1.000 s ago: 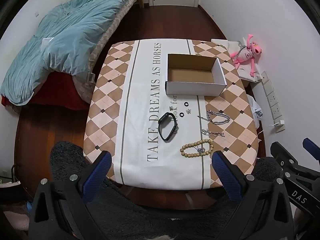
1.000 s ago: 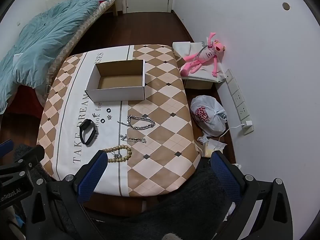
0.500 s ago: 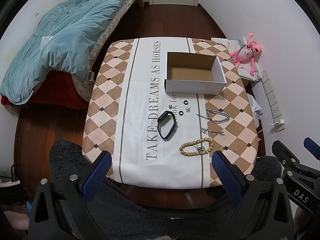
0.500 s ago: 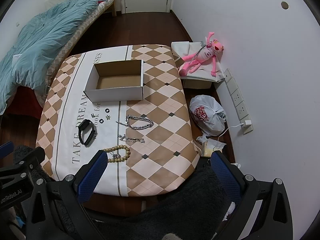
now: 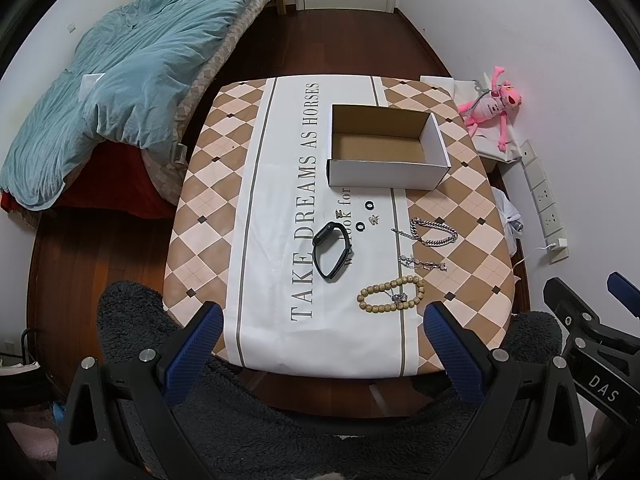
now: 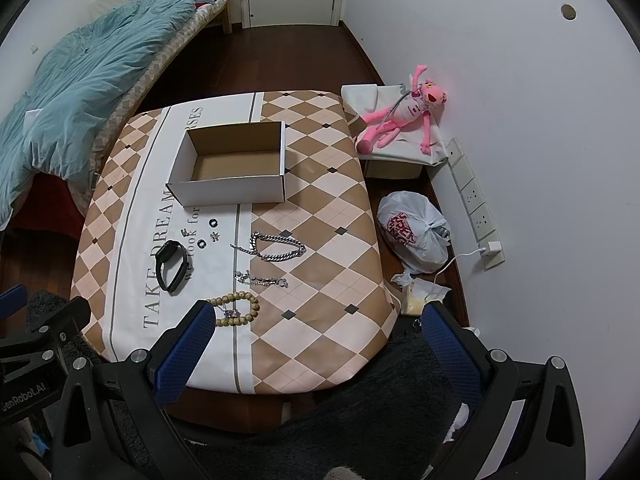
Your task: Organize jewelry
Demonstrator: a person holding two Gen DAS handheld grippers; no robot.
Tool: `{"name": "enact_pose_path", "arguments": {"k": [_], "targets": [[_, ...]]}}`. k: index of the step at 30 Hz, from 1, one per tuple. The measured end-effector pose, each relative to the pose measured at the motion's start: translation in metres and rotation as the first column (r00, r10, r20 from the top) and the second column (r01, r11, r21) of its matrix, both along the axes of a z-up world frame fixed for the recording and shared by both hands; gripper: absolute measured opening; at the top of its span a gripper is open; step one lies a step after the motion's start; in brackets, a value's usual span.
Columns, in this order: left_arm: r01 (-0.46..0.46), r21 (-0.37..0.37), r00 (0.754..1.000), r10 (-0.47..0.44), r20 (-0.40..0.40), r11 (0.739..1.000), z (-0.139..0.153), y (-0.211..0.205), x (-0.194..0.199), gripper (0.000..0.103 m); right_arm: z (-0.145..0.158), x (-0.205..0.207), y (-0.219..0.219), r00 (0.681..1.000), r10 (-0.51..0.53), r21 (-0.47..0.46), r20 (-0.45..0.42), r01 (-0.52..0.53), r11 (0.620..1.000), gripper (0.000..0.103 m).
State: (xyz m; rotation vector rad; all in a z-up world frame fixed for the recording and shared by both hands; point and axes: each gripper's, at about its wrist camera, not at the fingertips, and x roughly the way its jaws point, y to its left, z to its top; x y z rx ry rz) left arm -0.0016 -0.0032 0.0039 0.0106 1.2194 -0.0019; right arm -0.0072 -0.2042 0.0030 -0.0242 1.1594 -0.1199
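An open white cardboard box (image 5: 386,168) (image 6: 232,192) stands empty on the patterned table (image 5: 216,208). In front of it lie a black watch band (image 5: 331,254) (image 6: 172,266), two black rings (image 5: 368,205), small silver charms (image 5: 374,220), a silver chain bracelet (image 5: 434,232) (image 6: 278,246), a thin silver bracelet (image 5: 422,264) (image 6: 260,280) and a wooden bead bracelet (image 5: 390,294) (image 6: 236,310). My left gripper (image 5: 318,326) is open and empty, held high above the table's near edge. My right gripper (image 6: 314,326) is open and empty, also high above the near edge.
A bed with a teal duvet (image 5: 120,80) is left of the table. A pink plush toy (image 6: 400,120) lies on a white box by the right wall, with a white plastic bag (image 6: 414,236) and wall sockets (image 6: 474,200) below. A dark fleece (image 5: 280,420) lies under the grippers.
Both grippers have risen and drawn back slightly, so the table looks a little smaller. Nothing on the table has moved.
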Motion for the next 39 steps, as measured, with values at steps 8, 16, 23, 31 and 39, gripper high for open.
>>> {"name": "enact_pose_path", "arguments": {"k": [8, 16, 23, 31, 39], "targets": [[0.0, -0.002, 1.0, 0.0, -0.003, 1.0, -0.001, -0.001, 0.0, 0.102, 0.0, 0.0, 0.0, 1.0, 0.0, -0.004, 0.0, 0.0, 1.0, 0.103], [0.0, -0.003, 1.0, 0.0, 0.004, 1.0, -0.004, -0.011, -0.003, 0.102, 0.0, 0.0, -0.001, 1.0, 0.001, -0.005, 0.001, -0.001, 1.0, 0.103], [0.002, -0.005, 1.0, -0.002, 0.001, 1.0, -0.004, -0.012, -0.002, 0.102, 0.006, 0.003, -0.007, 1.0, -0.001, -0.008, 0.004, 0.001, 1.0, 0.103], [0.001, -0.007, 1.0, -0.001, 0.002, 1.0, -0.003, -0.011, -0.002, 0.102, 0.009, 0.004, -0.008, 1.0, -0.001, -0.008, 0.005, 0.001, 1.0, 0.103], [0.001, -0.009, 1.0, -0.001, 0.004, 1.0, -0.001, -0.014, 0.002, 0.102, 0.011, 0.004, -0.008, 1.0, -0.003, -0.008, 0.009, 0.003, 1.0, 0.103]]}}
